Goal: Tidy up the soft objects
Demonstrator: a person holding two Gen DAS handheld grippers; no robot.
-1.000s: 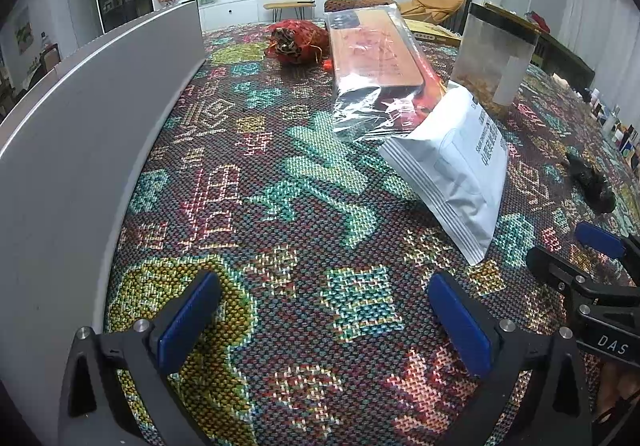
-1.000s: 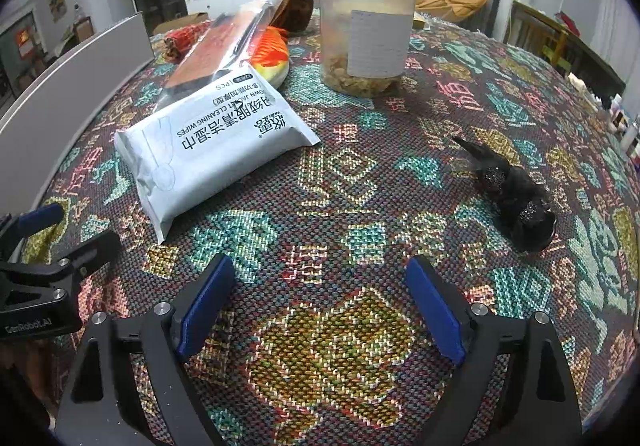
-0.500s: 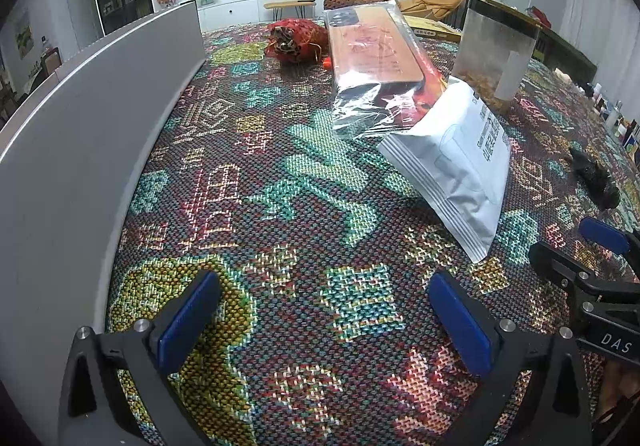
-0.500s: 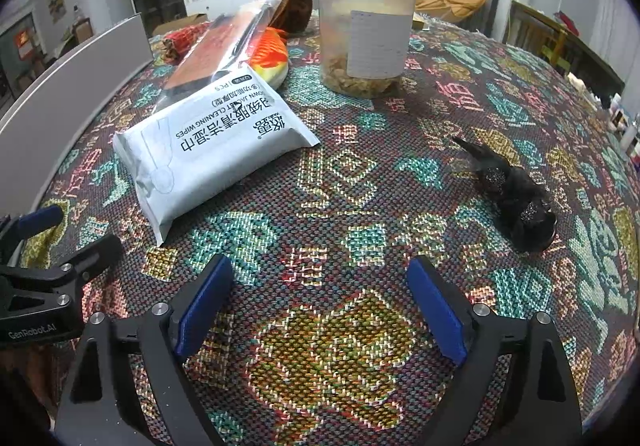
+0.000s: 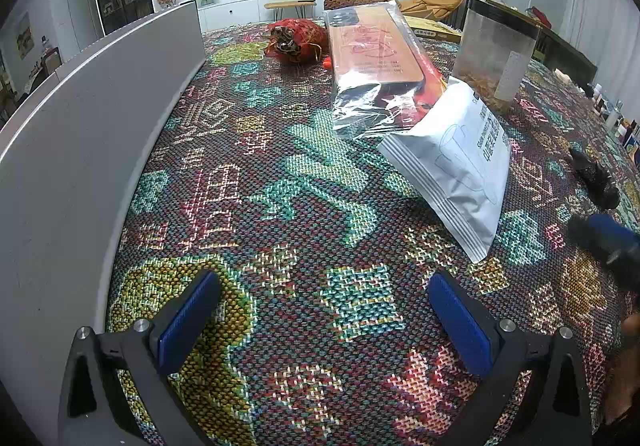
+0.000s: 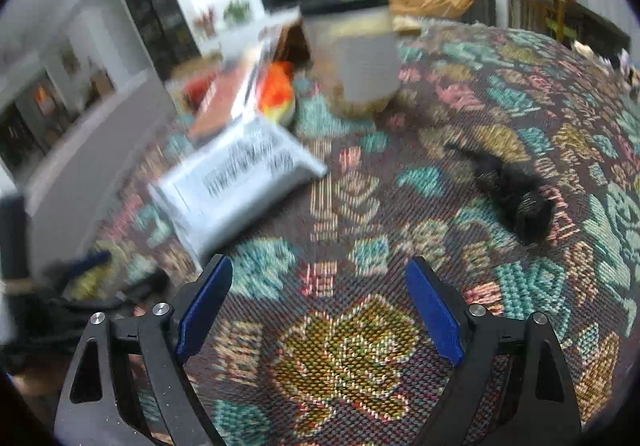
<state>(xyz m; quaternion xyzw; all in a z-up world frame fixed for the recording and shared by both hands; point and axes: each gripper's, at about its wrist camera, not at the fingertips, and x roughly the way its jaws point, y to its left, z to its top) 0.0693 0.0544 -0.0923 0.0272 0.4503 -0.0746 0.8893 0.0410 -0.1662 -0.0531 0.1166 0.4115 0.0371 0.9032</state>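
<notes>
Ahead-left of the right gripper [image 6: 316,310], wide open and empty, the wipes pack [image 6: 236,182] lies diagonally; the left gripper [image 5: 320,322], likewise open and empty, sits farther away.

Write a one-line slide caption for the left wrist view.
Open left hand-held gripper hovers over patterned tablecloth, facing white wipes pack.

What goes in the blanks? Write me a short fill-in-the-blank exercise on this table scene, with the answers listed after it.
1. The white wipes pack leans its far end on the clear plastic-wrapped ____.
2. The lid of the clear jar is coloured ____.
3. Both the left hand-held gripper and the right hand-held gripper have their jaws ____ and hold nothing.
4. The small black object lies on the patterned ____.

Missing words: package; black; open; tablecloth
</notes>
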